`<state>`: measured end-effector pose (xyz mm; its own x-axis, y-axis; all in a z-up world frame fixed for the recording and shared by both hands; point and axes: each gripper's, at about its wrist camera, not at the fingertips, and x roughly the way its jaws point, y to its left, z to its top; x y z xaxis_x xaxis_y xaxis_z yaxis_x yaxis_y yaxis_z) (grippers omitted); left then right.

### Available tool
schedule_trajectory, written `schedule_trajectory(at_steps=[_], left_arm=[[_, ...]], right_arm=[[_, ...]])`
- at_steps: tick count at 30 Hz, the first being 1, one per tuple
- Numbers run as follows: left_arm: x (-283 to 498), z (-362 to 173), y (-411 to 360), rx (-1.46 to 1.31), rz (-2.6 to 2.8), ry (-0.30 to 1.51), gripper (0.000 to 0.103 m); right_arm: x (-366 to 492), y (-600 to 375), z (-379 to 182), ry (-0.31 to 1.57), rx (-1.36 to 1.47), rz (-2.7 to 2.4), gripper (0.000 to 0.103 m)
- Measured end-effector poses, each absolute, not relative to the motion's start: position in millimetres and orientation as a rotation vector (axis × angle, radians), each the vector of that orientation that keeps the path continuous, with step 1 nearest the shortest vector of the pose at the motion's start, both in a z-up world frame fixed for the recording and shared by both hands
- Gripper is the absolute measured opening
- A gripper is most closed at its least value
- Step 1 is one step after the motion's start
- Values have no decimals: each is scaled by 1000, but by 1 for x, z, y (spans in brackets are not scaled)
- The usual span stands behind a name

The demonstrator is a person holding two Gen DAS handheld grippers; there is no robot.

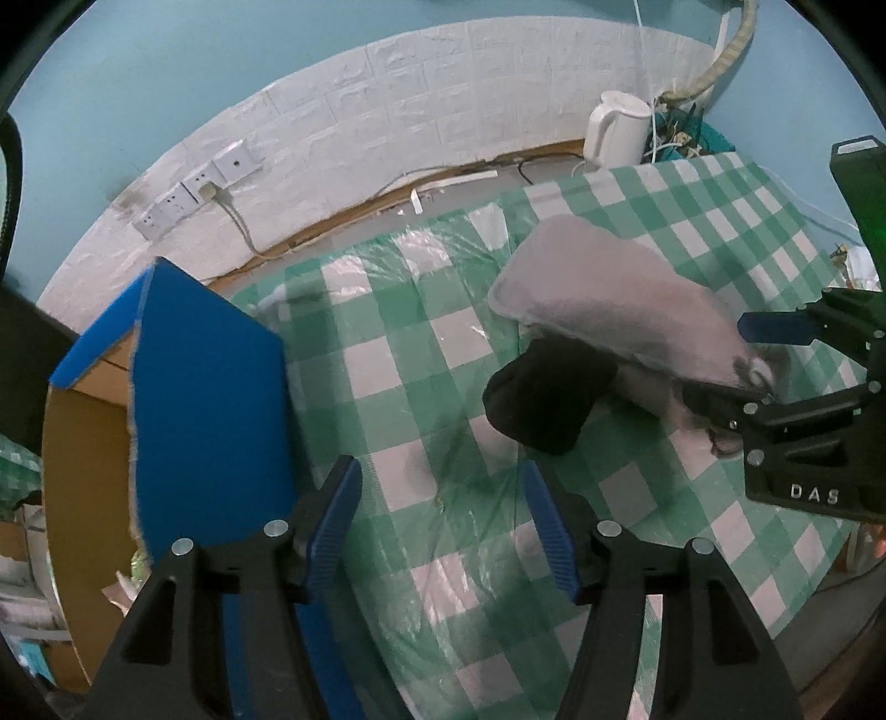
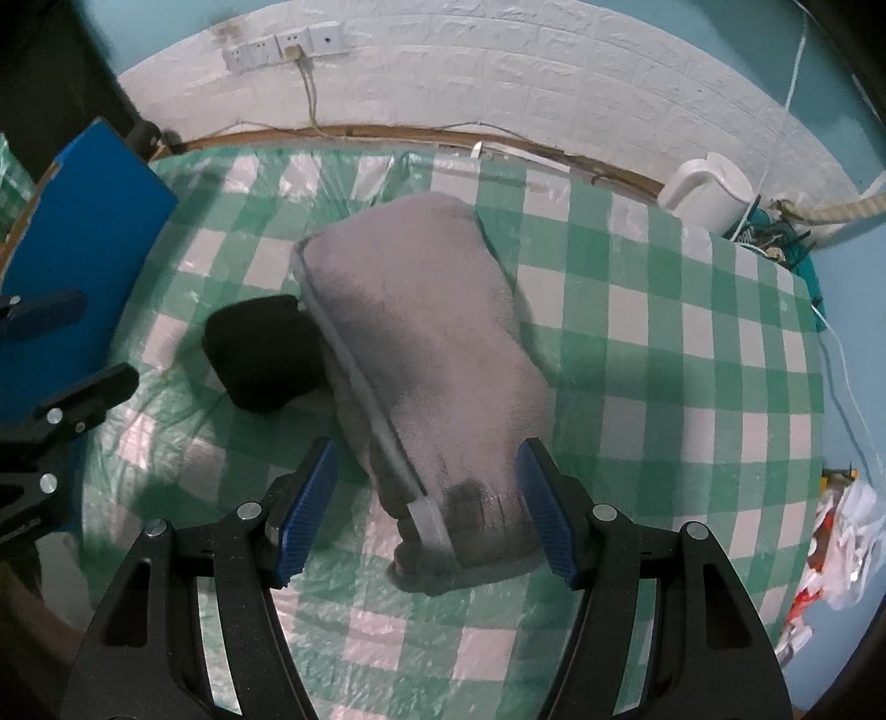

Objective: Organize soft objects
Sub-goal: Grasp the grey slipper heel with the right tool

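Observation:
A folded grey towel (image 2: 421,343) lies on the green-checked table cover (image 2: 664,354), with a black soft object (image 2: 263,351) touching its left side. My right gripper (image 2: 426,509) is open, its blue pads on either side of the towel's near end. In the left wrist view the towel (image 1: 614,299) and the black object (image 1: 545,401) lie ahead to the right, and the right gripper (image 1: 736,360) is at the towel's end. My left gripper (image 1: 443,526) is open and empty above the cover, short of the black object.
A cardboard box with a blue flap (image 1: 205,399) stands at the table's left edge; it also shows in the right wrist view (image 2: 83,232). A white kettle (image 2: 706,191) and tangled cables sit at the back right. Wall sockets (image 2: 288,47) are behind the table.

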<state>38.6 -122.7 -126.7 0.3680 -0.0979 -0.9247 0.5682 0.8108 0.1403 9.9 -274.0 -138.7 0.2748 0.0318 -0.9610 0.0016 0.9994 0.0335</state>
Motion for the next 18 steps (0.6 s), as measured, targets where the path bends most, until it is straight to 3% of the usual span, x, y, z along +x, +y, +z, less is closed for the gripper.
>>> schedule_trajectory(at_steps=[15, 18], left_arm=[[59, -150, -138, 456, -480, 1182, 64], [60, -152, -143, 456, -497, 1184, 65]], right_arm=[[22, -261, -175, 1370, -146, 22, 68], [21, -262, -175, 1368, -151, 27, 57]])
